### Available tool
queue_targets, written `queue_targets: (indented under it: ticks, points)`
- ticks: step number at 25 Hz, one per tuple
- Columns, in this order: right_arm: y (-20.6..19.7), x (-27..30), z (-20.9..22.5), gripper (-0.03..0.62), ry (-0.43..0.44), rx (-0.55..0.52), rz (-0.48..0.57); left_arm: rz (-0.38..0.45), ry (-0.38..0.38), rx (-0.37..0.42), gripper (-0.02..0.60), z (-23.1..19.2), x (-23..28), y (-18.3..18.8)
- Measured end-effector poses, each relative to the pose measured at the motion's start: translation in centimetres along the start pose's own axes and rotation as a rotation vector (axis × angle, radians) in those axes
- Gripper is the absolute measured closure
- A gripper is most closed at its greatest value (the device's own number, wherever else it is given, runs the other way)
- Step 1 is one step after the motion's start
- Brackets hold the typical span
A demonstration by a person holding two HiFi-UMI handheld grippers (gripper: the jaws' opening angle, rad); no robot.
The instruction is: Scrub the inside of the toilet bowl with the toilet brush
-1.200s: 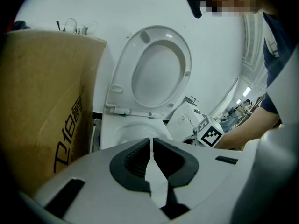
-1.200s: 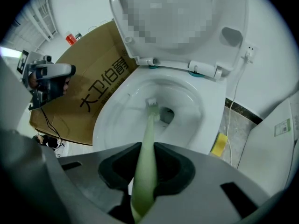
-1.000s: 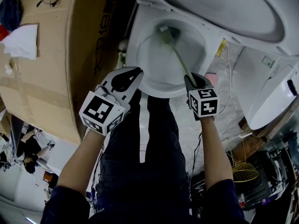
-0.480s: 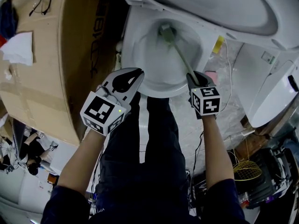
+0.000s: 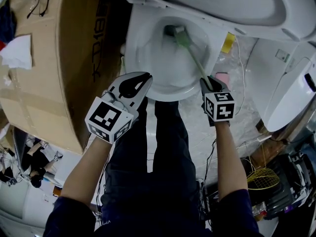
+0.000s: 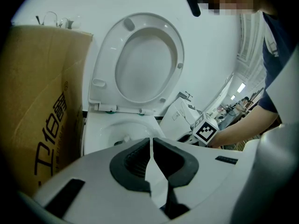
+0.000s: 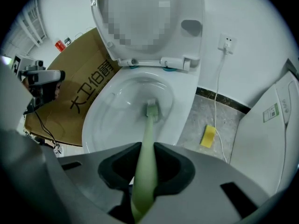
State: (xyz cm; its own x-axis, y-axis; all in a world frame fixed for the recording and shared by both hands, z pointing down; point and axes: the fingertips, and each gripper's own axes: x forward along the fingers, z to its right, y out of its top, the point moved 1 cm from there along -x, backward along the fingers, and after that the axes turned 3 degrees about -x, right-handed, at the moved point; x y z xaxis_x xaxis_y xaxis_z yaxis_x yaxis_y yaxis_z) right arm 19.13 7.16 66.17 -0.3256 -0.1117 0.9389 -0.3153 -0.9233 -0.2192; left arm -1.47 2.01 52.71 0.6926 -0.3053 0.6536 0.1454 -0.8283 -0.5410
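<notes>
The white toilet bowl (image 5: pixel 148 68) stands at the top of the head view with its seat and lid (image 5: pixel 222 4) raised. My right gripper (image 5: pixel 208 85) is shut on the pale green toilet brush (image 5: pixel 192 56). The brush head (image 7: pixel 152 109) sits low inside the toilet bowl (image 7: pixel 107 120), near the drain, and the handle runs back between the right gripper (image 7: pixel 145 155) jaws. My left gripper (image 5: pixel 134 83) hovers over the bowl's near left rim, shut and empty. In the left gripper view the left gripper (image 6: pixel 152 160) jaws meet, with the toilet bowl (image 6: pixel 100 127) beyond them.
A big cardboard box (image 5: pixel 59 58) stands close on the toilet's left. A yellow sponge (image 7: pixel 208 136) and a white cable (image 7: pixel 217 106) lie on the floor to the right, beside a white cabinet (image 5: pixel 291 93). My legs (image 5: pixel 153 162) stand right in front of the bowl.
The brush head has swept from the bowl's back left towards the right and deeper, near the drain. The left gripper has held still.
</notes>
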Motion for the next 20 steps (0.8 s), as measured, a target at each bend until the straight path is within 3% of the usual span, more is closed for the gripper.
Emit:
queue_targets:
  ticks: [20]
  points:
    - [-4.0,-0.3,-2.5,0.508,0.017,0.021,-0.028,0.001,-0.005,0.015,0.537,0.9,-1.2,-2.2]
